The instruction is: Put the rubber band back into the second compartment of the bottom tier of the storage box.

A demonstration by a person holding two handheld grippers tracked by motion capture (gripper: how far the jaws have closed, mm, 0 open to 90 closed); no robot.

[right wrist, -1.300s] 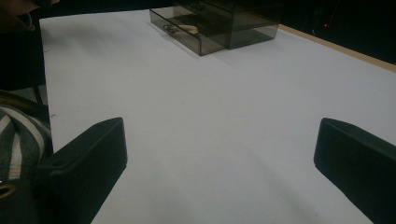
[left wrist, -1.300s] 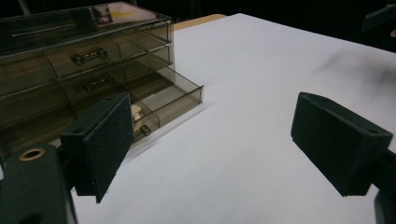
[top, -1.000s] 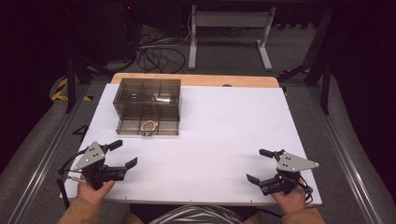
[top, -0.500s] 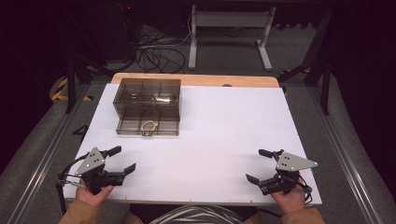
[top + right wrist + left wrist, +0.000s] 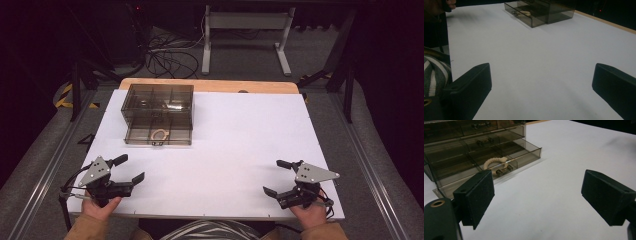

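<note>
Plainly, neither tool has hold of anything at this moment. The left gripper (image 5: pixel 128 168) sits near the front-left edge of the white table (image 5: pixel 240 145), well in front of the smoke-tinted drawer organiser (image 5: pixel 157 114), with its jaws spread wide and empty. The right gripper (image 5: pixel 274 176) rests far to the organiser's right, near the front-right edge, its jaws likewise parted with nothing between them.

The organiser stands toward the back-left of the table. Its lowest drawer (image 5: pixel 506 162) is pulled out toward the person, and a pale, curved ring-like piece (image 5: pixel 494 161), possibly a bracelet or a loop of cord, lies inside it just behind the drawer's small metal handle (image 5: pixel 504 170). In the left gripper view that handle sits ahead of the left pad (image 5: pixel 477 200), clear of both jaws.

Judging from this, the work seems to be between steps: the drawer is open, and both grippers rest well apart from it. The next move probably falls to the left gripper, which is nearer. It would need to travel forward to the drawer front, then either press the handle to slide the drawer shut or dip over the front wall to pinch the pale piece, narrowing its jaws considerably first.
</note>
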